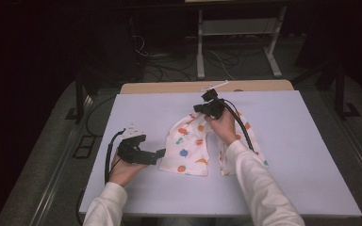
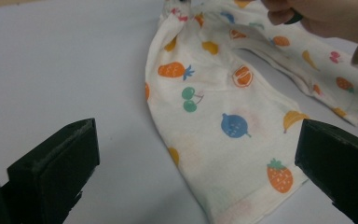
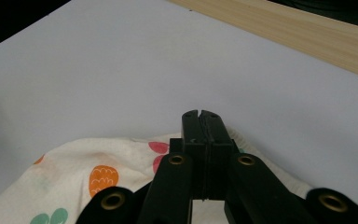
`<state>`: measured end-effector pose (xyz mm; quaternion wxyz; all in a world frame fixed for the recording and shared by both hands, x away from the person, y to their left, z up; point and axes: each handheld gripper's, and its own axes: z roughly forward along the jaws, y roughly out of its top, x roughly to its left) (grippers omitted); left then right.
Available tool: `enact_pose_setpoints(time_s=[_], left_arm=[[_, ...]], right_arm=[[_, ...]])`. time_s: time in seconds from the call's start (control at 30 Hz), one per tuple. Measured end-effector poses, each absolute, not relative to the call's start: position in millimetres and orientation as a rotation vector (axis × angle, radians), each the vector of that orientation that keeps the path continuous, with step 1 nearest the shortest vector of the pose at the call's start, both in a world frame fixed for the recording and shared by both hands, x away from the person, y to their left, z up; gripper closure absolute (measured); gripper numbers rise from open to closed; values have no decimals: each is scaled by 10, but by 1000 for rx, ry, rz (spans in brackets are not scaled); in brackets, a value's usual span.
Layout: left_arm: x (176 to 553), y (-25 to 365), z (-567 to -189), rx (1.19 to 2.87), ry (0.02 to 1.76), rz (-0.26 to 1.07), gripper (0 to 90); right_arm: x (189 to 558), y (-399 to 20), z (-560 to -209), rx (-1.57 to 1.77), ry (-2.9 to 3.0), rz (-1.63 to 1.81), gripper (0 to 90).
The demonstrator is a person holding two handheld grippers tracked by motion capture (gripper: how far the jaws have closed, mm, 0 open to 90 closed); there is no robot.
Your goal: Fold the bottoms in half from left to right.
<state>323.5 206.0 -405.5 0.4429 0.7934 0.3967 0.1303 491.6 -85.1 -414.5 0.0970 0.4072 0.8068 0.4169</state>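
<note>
While my right gripper (image 1: 199, 108) pinches the waistband of the fruit-print baby trousers (image 1: 188, 148) lying mid-table, my left gripper (image 1: 160, 154) waits wide open beside a leg hem, where I'd grip this light, limp cotton.

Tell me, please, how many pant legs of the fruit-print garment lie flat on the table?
2: the left leg spreads toward the open left gripper; the right leg runs under the person's right forearm, partly hidden.
</note>
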Motion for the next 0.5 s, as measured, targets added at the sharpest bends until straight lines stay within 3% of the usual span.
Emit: enact_pose_setpoints(time_s=[0.5], left_arm=[[3372,2101,-4197,1977,1099,199,0]], right_arm=[[4916,-848,-4158,1218,2388,1235,883]])
